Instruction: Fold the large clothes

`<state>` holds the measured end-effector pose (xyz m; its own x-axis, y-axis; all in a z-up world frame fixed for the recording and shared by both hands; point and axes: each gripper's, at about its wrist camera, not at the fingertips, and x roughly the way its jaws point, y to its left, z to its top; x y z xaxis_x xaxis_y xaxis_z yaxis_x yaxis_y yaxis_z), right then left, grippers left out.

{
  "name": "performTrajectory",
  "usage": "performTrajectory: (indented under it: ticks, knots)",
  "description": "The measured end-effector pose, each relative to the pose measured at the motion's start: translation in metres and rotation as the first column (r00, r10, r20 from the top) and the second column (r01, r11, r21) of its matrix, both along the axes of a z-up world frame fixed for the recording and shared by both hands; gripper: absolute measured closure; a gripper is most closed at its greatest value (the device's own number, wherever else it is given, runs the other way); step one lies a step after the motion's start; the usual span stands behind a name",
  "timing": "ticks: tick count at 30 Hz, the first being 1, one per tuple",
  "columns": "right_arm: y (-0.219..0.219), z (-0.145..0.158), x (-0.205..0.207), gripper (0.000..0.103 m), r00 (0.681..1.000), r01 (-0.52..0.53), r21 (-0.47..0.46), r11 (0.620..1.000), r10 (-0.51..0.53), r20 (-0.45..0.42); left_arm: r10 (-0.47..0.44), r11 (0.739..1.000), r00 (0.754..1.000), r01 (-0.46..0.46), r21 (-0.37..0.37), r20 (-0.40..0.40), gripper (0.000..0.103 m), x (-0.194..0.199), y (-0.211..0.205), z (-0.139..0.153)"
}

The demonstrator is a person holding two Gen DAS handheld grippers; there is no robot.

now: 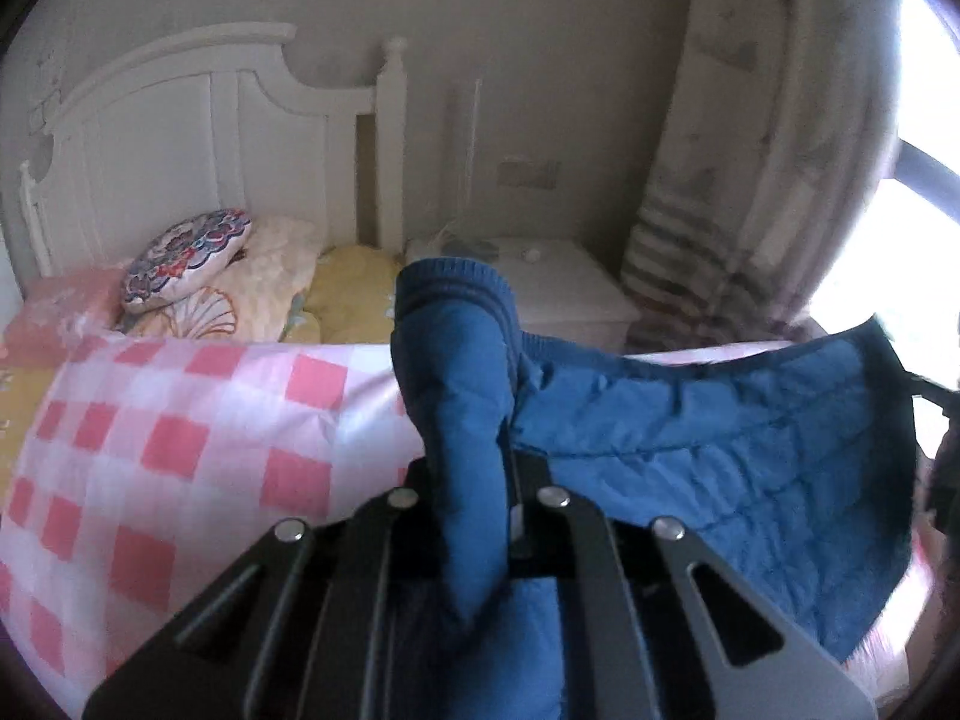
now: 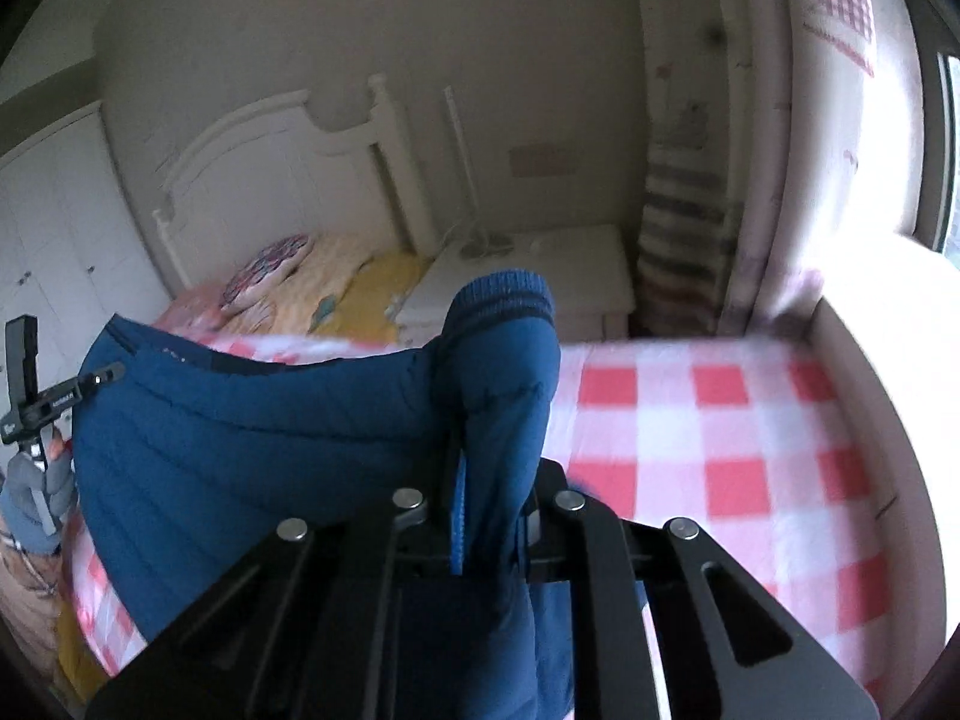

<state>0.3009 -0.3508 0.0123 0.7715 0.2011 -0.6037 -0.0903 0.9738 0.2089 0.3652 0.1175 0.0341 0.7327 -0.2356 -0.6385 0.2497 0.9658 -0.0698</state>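
A blue quilted jacket (image 1: 720,438) hangs stretched between my two grippers above the bed with its pink and white checked cover (image 1: 198,432). My left gripper (image 1: 474,516) is shut on one blue sleeve near its ribbed cuff (image 1: 450,282). The jacket body spreads to the right of it. My right gripper (image 2: 486,522) is shut on the other sleeve, whose ribbed cuff (image 2: 504,294) stands up above the jaws. In the right wrist view the jacket body (image 2: 240,450) spreads to the left over the checked cover (image 2: 720,450). The fingertips of both grippers are hidden by fabric.
A white headboard (image 1: 180,138) and several pillows (image 1: 186,258) lie at the far end of the bed. A white bedside table (image 1: 570,288) stands by striped curtains (image 1: 720,210) and a bright window. A camera stand (image 2: 24,384) is at the left of the bed.
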Motion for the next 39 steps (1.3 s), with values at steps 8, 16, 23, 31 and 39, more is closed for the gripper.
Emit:
performTrajectory:
  ticks: [8,16,23,31,39]
  knots:
    - [-0.010,-0.128,0.061,0.084,0.959,0.133,0.034,0.991,-0.119,-0.258,0.163,0.986,0.936,-0.161,0.033,-0.312,0.037,0.081,-0.004,-0.128]
    - [-0.028,-0.135,0.061,0.082,0.964,0.146,0.157,0.977,-0.105,-0.244,0.203,0.978,0.930,-0.210,0.010,-0.306,0.024,0.081,0.006,-0.129]
    - [-0.055,-0.128,0.038,0.065,0.938,0.226,0.270,0.936,-0.134,-0.319,0.366,0.925,0.927,-0.372,-0.081,-0.080,0.020,0.040,0.040,-0.089]
    - [0.063,-0.024,-0.004,0.004,0.998,0.047,-0.103,0.994,-0.050,-0.028,0.246,0.966,0.969,-0.248,0.073,0.034,0.003,0.006,-0.003,-0.053]
    - [0.188,-0.036,0.071,0.004,0.992,-0.089,-0.205,0.975,0.070,-0.101,0.066,0.930,0.996,-0.083,0.358,0.058,0.002,0.025,-0.125,-0.067]
